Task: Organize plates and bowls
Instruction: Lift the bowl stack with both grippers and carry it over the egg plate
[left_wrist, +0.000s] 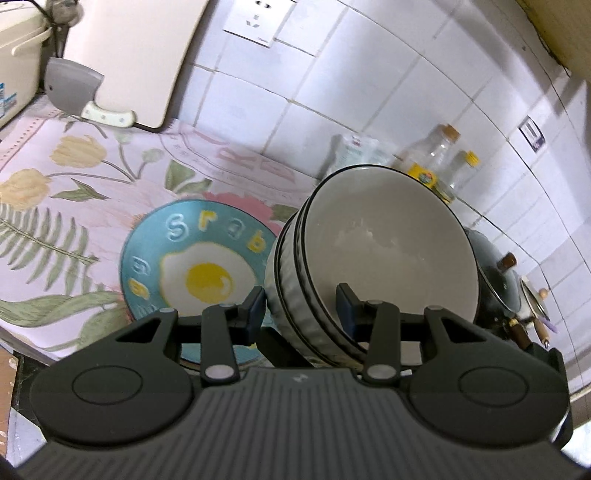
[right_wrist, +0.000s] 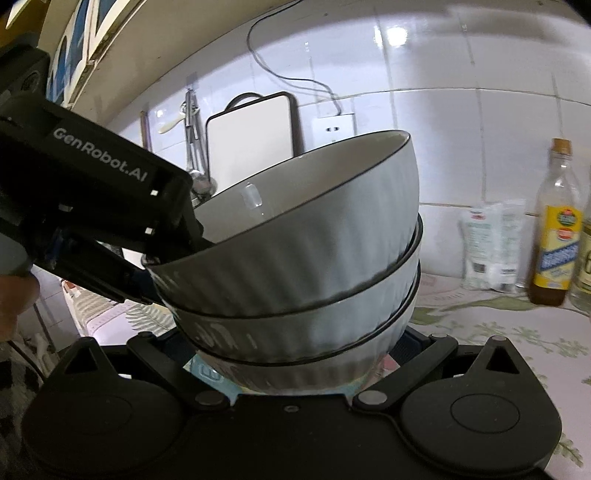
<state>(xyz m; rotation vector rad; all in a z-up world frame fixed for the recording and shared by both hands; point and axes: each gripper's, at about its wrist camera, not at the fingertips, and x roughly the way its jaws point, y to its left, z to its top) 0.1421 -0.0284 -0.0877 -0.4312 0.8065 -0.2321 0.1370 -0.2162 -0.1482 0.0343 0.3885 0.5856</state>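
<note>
Three ribbed grey bowls with dark rims sit nested in a stack (left_wrist: 380, 251), tilted and lifted off the counter. My left gripper (left_wrist: 300, 306) is shut on the stacked rims, one finger inside the top bowl and one outside. In the right wrist view the same stack (right_wrist: 295, 266) fills the middle, with the left gripper (right_wrist: 173, 258) clamping its rim from the left. My right gripper (right_wrist: 295, 347) has the bottom bowl between its fingers, which press on its two sides. A blue plate with a fried-egg picture (left_wrist: 199, 258) lies flat on the counter below the stack.
A floral mat (left_wrist: 74, 166) covers the counter. A cutting board (left_wrist: 136, 55) and a cleaver (left_wrist: 74, 86) lean on the tiled wall, beside a rice cooker (left_wrist: 18, 66). Bottles (left_wrist: 439, 158) and a lidded dark pot (left_wrist: 498, 280) stand to the right.
</note>
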